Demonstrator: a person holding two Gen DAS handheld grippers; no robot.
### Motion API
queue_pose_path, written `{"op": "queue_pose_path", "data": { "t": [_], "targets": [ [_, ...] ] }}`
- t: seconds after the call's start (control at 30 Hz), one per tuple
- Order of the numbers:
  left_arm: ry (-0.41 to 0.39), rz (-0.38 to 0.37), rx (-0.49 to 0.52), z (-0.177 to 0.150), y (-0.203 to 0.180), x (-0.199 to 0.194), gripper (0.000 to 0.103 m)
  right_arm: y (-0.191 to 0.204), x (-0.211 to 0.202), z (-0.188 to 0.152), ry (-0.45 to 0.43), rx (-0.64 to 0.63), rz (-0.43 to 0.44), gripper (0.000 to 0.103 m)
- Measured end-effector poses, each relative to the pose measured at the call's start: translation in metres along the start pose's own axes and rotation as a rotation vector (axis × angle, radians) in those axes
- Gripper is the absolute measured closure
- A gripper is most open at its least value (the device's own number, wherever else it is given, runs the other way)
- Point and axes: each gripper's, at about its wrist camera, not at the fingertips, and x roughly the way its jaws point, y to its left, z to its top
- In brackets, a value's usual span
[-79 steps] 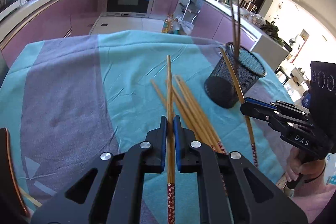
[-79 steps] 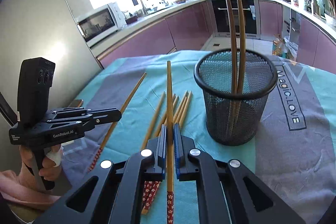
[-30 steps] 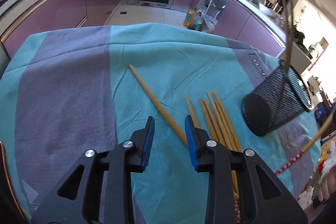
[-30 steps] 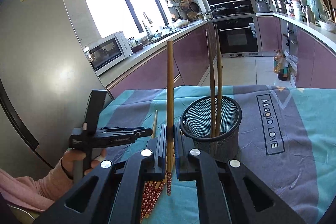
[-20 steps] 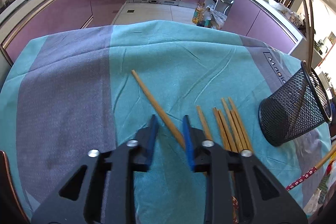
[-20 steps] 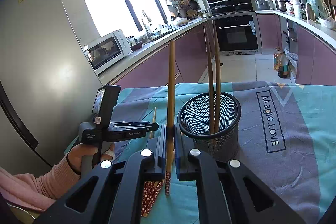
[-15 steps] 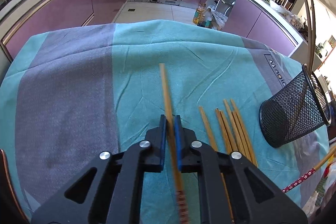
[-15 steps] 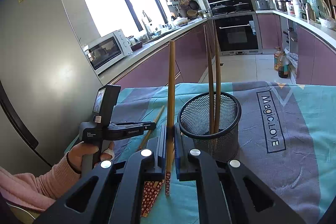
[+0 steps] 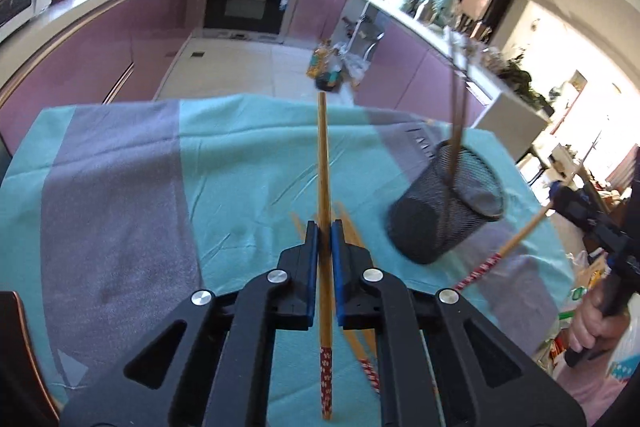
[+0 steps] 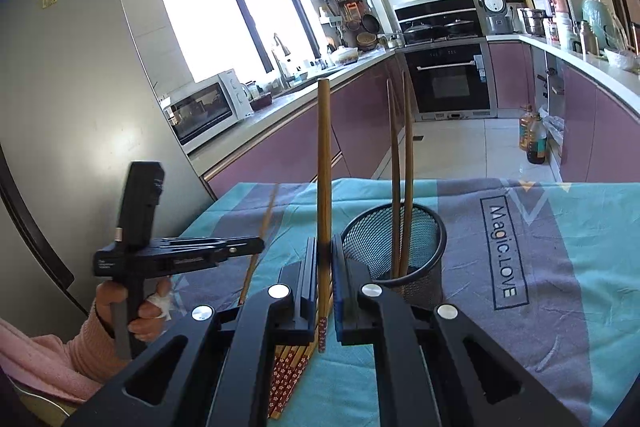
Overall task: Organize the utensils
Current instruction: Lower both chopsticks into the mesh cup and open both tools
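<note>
My left gripper (image 9: 324, 227) is shut on a wooden chopstick (image 9: 323, 155) with a red patterned end, held above the cloth and pointing away. Several loose chopsticks (image 9: 362, 343) lie under it. To the right stands a black mesh cup (image 9: 448, 211). My right gripper (image 10: 325, 243) is shut on another chopstick (image 10: 323, 155), nearly upright, just left of the mesh cup (image 10: 400, 247), which holds two chopsticks (image 10: 408, 155). In the right wrist view the left gripper (image 10: 260, 247) hangs at the left with its thin chopstick (image 10: 264, 223). The left wrist view is blurred.
A teal and grey tablecloth (image 10: 560, 267) covers the table. A bundle of chopsticks (image 10: 292, 367) lies near the front edge. A person's hand (image 10: 140, 307) in a pink sleeve holds the left gripper's handle. A tall fridge (image 10: 60, 107) stands at the left.
My left gripper shut on the chopstick that lay slanted on the cloth and lifted it off. The right gripper kept its chopstick still beside the cup.
</note>
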Motion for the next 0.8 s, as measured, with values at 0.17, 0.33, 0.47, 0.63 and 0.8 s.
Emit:
{"op": "queue_pose_path", "data": {
  "t": [0.17,0.33,0.47,0.63,0.8],
  "targets": [
    [-0.075,-0.078,0.033,0.007,-0.017,-0.037,0.096,0.000,-0.012,0.009,-0.028,-0.012,0.000,0.097],
    [-0.162,-0.147,0.053,0.021,-0.033,-0.070,0.096,0.002,-0.024,0.024,-0.064,-0.041,-0.010,0.097],
    [-0.219,-0.184,0.071,0.041,-0.047,-0.085,0.096,0.003,-0.034,0.038,-0.095,-0.057,-0.022,0.097],
    [-0.279,-0.214,0.104,0.068,-0.072,-0.094,0.096,0.000,-0.045,0.057,-0.147,-0.075,-0.044,0.097],
    [-0.303,-0.226,0.131,0.088,-0.096,-0.089,0.096,-0.006,-0.043,0.068,-0.164,-0.085,-0.071,0.097]
  ]
}}
